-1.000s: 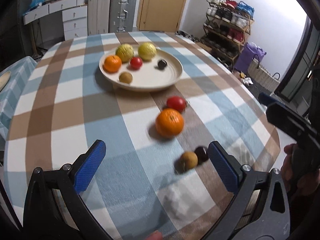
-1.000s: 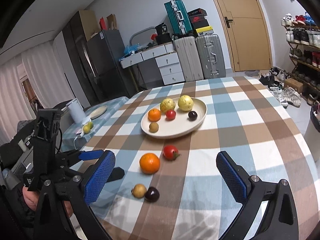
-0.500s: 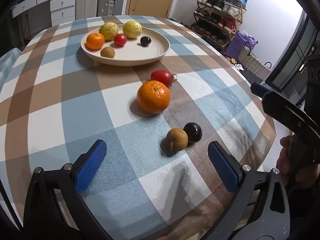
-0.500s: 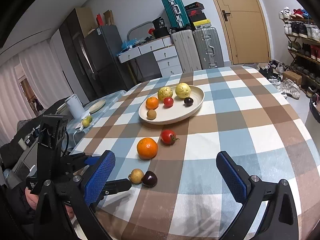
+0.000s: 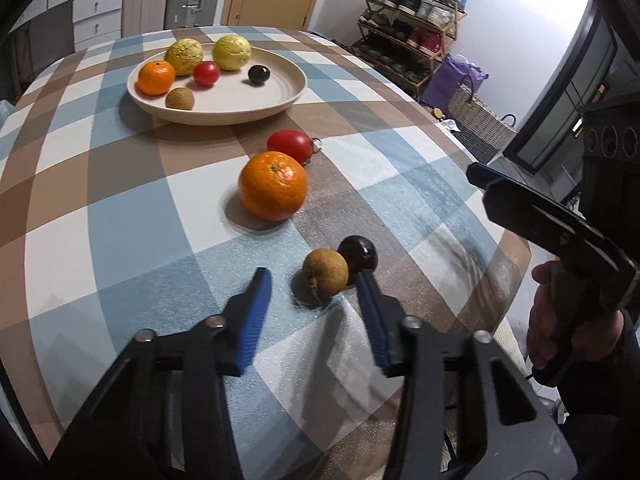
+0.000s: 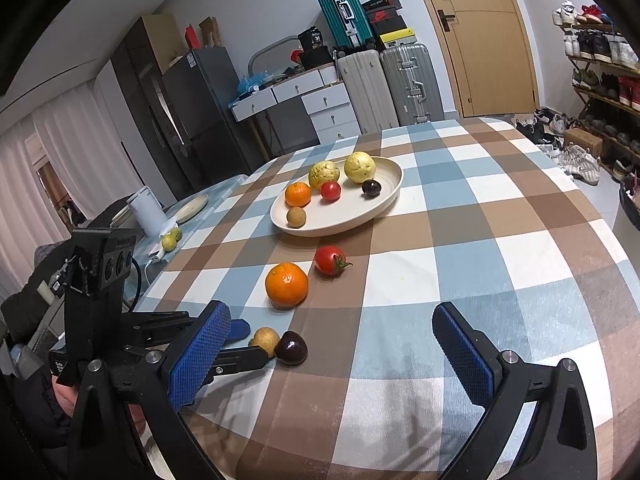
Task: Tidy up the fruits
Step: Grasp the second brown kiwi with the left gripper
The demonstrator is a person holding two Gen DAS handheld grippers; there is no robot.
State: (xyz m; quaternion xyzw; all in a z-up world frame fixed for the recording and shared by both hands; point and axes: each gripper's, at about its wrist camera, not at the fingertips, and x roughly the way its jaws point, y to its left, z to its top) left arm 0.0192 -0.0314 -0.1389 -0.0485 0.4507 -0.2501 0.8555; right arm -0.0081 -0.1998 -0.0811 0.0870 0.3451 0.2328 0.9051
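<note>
Loose on the checked tablecloth lie an orange [image 5: 273,185], a red tomato [image 5: 290,146], a small brown fruit [image 5: 325,275] and a dark plum [image 5: 358,253]. My left gripper [image 5: 314,278] is low over the cloth, its jaws partly closed, either side of the brown fruit without touching it. It also shows in the right wrist view [image 6: 244,340] beside the brown fruit [image 6: 265,340] and plum [image 6: 291,348]. My right gripper [image 6: 332,320] is wide open and empty, held above the table's near edge. A cream plate [image 5: 280,96] holds several fruits.
The round table's edge [image 5: 516,240] drops off to the right near a shoe rack [image 5: 412,20] and basket [image 5: 478,126]. A side table with a white jug [image 6: 146,212] stands to the left. Suitcases [image 6: 384,80] and drawers stand behind.
My left gripper has moved forward and down to the brown fruit and its jaws have narrowed from wide open. The right gripper has barely moved.
</note>
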